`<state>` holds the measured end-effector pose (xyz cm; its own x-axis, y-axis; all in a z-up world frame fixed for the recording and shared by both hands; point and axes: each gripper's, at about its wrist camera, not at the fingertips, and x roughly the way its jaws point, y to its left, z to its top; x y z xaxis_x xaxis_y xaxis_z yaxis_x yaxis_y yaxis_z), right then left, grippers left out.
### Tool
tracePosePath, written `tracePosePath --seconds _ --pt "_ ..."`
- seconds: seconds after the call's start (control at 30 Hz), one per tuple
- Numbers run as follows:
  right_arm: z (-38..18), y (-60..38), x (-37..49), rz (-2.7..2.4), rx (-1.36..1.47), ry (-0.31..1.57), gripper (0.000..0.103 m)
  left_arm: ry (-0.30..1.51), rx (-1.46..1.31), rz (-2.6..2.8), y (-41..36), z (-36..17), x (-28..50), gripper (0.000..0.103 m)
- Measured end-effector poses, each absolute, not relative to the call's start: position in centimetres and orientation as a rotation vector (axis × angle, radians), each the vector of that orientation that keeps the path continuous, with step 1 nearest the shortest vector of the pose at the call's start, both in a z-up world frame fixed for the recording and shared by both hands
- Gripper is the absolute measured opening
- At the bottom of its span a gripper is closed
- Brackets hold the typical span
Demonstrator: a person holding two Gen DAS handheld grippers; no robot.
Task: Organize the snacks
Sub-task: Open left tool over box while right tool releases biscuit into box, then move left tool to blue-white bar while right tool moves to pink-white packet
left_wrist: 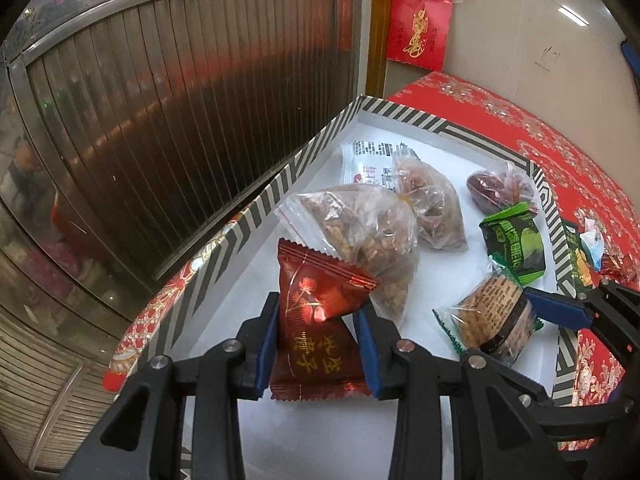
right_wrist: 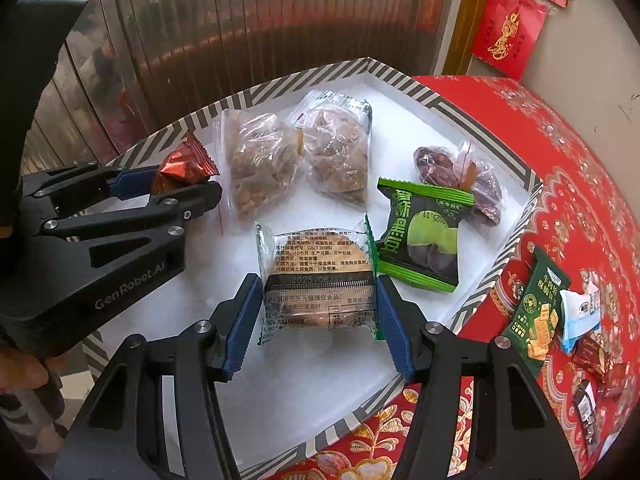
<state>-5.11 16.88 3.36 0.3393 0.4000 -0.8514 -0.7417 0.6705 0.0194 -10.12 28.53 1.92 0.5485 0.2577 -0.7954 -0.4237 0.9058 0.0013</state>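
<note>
A dark red snack packet (left_wrist: 316, 312) stands upright between the blue pads of my left gripper (left_wrist: 319, 344), which is shut on it just above the white floor of the striped-rim box (left_wrist: 304, 160). My right gripper (right_wrist: 318, 296) is shut on a clear biscuit packet (right_wrist: 320, 256) that lies flat on the box floor (right_wrist: 400, 112), one pad against each side. In the right wrist view, the left gripper (right_wrist: 160, 184) and its red packet (right_wrist: 184, 164) show at the left. In the left wrist view, one right finger (left_wrist: 556, 308) lies by the biscuit packet (left_wrist: 496, 312).
In the box lie two clear nut bags (right_wrist: 260, 164) (right_wrist: 340, 156), a bag of dates (right_wrist: 460, 172), a green packet (right_wrist: 424, 236) and a white packet (left_wrist: 368, 160). More snacks (right_wrist: 540, 312) lie on the red tablecloth (right_wrist: 580, 200) to the right. A metal shutter (left_wrist: 160, 120) stands behind.
</note>
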Motion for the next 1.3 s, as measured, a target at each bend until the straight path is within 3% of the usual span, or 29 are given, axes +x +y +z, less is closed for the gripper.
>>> tracePosePath --seconds 0.2,0.27,0.33,0.5,1.3 --pt "3.4 16.9 -5.3 0.76 -0.414 0.965 0.059 0.908 -0.197 0.414 28.4 1.7 -10.1 0.041" --pt "3.4 16.9 -5.3 0.762 -0.415 0.963 0.059 0.912 -0.197 0.422 28.5 1.7 -10.1 0.046" --pt "3.5 16.7 -5.4 0.759 -0.409 0.964 0.059 0.91 -0.2 0.426 28.6 1.6 -10.1 0.061" --pt "3.8 16.4 -5.4 0.758 -0.403 0.961 0.059 0.886 -0.181 0.424 28.2 2.1 -10.3 0.08" --pt "7.6 10.0 -5.9 0.698 -0.3 0.874 0.059 0.765 -0.102 0.395 22.8 6.8 -10.3 0.095"
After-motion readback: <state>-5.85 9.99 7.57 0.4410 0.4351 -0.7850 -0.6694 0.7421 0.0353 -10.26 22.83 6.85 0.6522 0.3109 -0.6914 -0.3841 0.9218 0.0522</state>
